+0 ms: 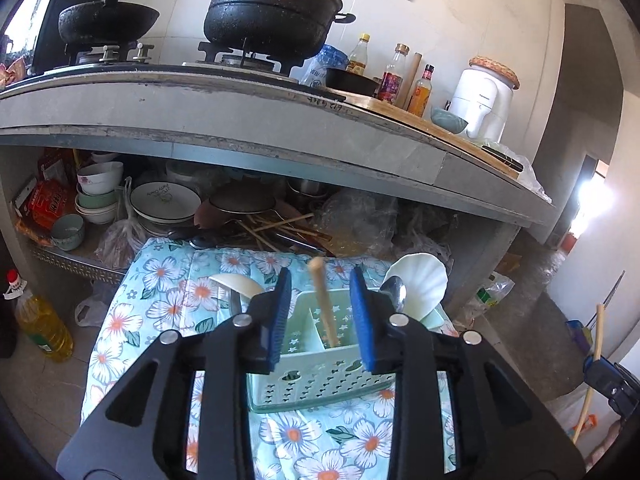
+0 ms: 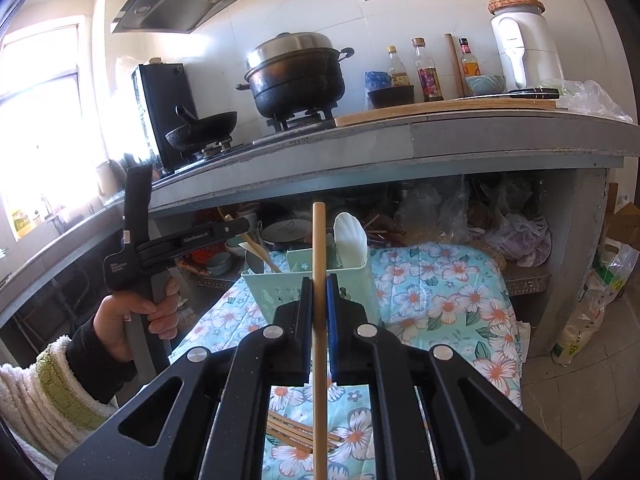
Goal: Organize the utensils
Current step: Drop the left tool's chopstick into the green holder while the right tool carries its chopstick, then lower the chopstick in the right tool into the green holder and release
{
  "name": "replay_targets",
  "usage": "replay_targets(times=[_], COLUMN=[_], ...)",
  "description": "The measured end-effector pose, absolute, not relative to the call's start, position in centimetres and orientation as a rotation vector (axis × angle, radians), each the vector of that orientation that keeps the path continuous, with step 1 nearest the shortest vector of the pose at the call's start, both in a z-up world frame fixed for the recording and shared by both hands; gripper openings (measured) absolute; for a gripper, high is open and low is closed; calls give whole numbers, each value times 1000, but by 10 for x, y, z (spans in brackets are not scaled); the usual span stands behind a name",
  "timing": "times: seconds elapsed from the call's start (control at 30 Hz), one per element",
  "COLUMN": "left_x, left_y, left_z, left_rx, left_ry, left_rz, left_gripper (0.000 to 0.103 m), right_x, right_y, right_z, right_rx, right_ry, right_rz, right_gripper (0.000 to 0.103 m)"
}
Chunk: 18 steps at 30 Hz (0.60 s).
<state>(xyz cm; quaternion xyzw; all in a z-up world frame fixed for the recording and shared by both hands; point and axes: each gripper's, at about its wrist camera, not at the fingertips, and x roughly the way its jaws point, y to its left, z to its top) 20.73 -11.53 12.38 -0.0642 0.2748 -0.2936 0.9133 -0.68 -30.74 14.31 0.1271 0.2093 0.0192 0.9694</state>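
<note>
right tool [image 2: 319,304] pinches a chopstick [image 2: 319,248] upright, tip up.

1. Daylight floods the right wrist view from a window [image 2: 38,92] at far left; it is blown out to white and hazes the wall beside it.
2. In the left wrist view a doorway [image 1: 596,196] at far right glares white.
3. The shelf under the counter [image 1: 280,128] lies in dim shadow, and its clutter is hard to read.
4. Both views bend strongly: the counter edge curves, and black corners frame each picture.
5. The chopstick [image 1: 324,304] standing in the basket [image 1: 320,384] looks smeared at its top.
6. The near cloth [image 2: 440,292] is evenly lit and sharp.
</note>
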Motion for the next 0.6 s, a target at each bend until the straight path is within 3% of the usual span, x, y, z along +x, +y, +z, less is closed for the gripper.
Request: replay_targets(times=[0.4,0.6], left_x=[151,116], left_y=[-70,-46], left_z=[138,117], left_rx=[-119,-65], left_ry=[495,521], left_rz=[-555,-518], left_gripper=[66,71], right_x=[32,88], right_y=[-305,-299], right_z=[161,144], right_rx=[259,233], right_ry=[425,627], right_rz=[101,134], right_gripper=[7,7])
